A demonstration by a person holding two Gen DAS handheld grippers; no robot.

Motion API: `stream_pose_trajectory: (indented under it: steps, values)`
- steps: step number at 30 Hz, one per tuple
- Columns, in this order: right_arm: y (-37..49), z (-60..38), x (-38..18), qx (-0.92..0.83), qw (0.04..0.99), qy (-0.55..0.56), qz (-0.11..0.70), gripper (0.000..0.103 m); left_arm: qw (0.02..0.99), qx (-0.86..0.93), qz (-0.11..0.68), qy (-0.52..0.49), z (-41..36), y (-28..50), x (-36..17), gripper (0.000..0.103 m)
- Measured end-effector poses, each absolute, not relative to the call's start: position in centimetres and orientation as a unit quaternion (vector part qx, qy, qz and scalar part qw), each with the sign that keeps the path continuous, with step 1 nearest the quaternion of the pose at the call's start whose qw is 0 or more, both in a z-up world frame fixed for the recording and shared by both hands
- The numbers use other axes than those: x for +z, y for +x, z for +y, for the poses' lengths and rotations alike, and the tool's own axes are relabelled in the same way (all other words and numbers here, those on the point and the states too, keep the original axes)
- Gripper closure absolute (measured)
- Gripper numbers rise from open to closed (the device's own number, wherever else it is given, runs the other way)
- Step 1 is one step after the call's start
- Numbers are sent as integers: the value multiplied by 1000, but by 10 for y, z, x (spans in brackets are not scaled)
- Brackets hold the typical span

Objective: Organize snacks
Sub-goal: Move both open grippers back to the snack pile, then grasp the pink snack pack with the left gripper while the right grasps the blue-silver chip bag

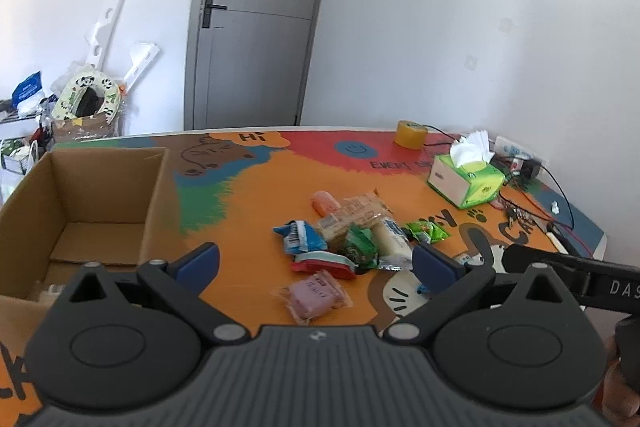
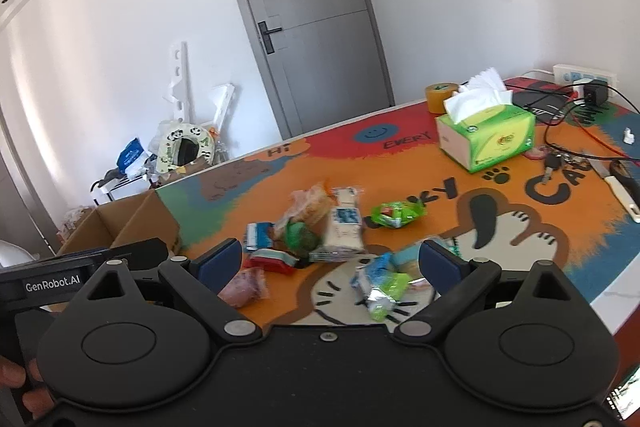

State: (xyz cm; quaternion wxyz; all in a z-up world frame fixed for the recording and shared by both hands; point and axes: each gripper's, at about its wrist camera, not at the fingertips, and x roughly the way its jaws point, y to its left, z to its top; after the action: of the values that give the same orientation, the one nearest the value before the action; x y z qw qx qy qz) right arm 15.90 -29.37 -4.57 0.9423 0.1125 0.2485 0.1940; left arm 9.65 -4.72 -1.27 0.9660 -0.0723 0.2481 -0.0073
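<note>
From the left wrist view, the left tongs hang released above the worktop, their blue pads spread wide with nothing between them. Ahead of them lies a loose heap of snacks: a pink packet nearest the camera, a red and white packet just behind it, a blue packet, a dark green packet, a white bar, a beige cracker pack and an orange piece at the far end. A bright green packet sits just right of the heap. The cardboard box stands open at the left, beside the heap but apart from it. A tissue box and a yellow tape roll sit farther back on the right.

From the right wrist view, the right tongs are likewise released, holding nothing. Between the spread pads lies a blue and green wrapper on the cat drawing, near the right pad; whether it touches is unclear. The heap sits just beyond, and the pink packet lies beside the left pad. The bright green packet rests apart, to the right. The cardboard box shows at the left edge, and cables and keys trail behind the tissue box.
</note>
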Motion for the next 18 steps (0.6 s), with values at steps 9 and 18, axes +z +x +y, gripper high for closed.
stream_pose_trajectory:
  steps: [9,18]
  values:
    - [171,-313,-62,185,938,124,267,17,962,-24,262,-67,-64,113,-25,4]
    - [191,-317,-92,178,927,133,302,21,955,-25,289,-67,-66,137,-50,9]
